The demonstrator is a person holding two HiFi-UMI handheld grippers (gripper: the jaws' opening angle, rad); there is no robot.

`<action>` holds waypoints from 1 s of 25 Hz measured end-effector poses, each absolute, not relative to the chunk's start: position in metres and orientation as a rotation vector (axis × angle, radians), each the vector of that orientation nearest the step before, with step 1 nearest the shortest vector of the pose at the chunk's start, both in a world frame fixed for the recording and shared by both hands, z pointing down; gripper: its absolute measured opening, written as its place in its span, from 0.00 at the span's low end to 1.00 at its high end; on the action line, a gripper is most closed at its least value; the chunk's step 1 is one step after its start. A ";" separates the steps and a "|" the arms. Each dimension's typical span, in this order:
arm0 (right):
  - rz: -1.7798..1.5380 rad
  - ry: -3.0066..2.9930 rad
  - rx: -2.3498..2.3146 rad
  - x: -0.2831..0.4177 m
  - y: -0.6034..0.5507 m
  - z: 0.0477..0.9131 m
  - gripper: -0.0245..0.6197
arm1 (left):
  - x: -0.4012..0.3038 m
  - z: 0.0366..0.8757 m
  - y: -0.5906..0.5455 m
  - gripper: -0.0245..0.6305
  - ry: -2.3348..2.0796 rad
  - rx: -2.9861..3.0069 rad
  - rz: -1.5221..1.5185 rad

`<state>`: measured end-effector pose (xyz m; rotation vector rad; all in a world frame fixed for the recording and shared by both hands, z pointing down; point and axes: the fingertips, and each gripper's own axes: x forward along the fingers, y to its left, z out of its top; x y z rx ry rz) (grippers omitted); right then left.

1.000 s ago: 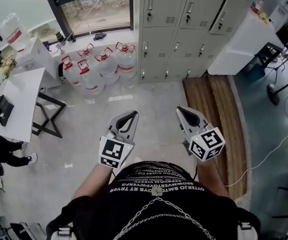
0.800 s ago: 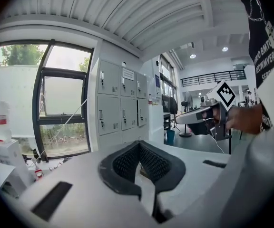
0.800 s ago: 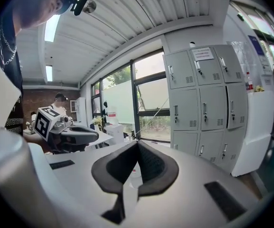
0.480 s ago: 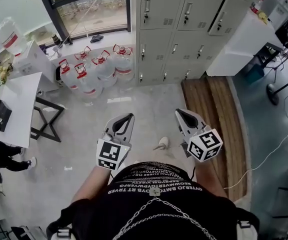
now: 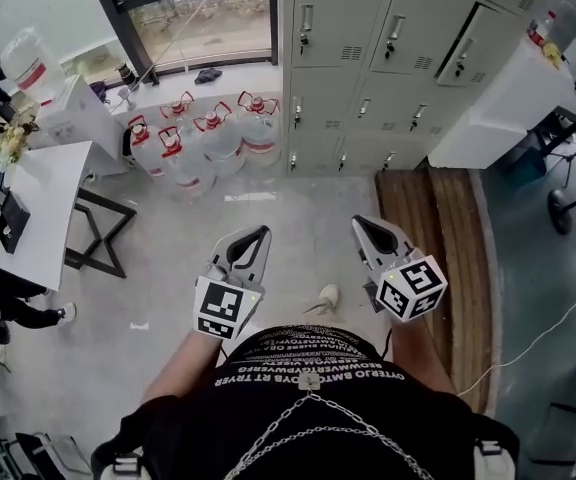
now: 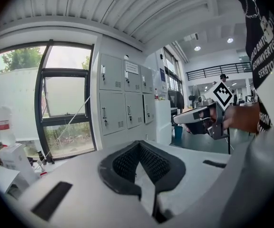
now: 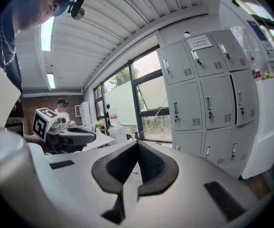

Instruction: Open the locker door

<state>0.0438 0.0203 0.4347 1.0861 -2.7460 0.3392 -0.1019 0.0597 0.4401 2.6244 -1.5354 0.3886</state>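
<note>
- Grey metal lockers (image 5: 388, 78), nine doors being counted in the right gripper view, are being shown against the far wall, well apart from both grippers.
- Clear water jugs (image 5: 218, 138), at least five with red-handled caps, are being kept on the floor just beside the lockers; how full they are cannot be told.
- The left gripper (image 5: 256, 232) is being held with jaws pressed together, nothing between them.
- The right gripper (image 5: 362, 222) is being held likewise, closed and empty.

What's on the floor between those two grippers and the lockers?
Mostly bare floor up to the lockers, with one white strip, as the head view shows. The water jugs stand left of that stretch.
</note>
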 end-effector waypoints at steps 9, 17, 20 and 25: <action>0.326 -2.770 1.049 0.073 -0.053 0.431 0.03 | -0.069 0.436 -0.013 0.04 -1.574 2.620 0.396; 0.343 -2.789 1.003 0.114 -0.107 0.432 0.03 | -0.034 0.421 -0.067 0.04 -1.660 2.595 0.391; 0.341 -2.809 0.974 0.129 -0.124 0.431 0.03 | -0.018 0.418 -0.082 0.04 -1.690 2.584 0.397; 0.368 -2.825 0.945 0.154 -0.149 0.439 0.03 | 0.006 0.413 -0.104 0.04 -1.735 2.568 0.406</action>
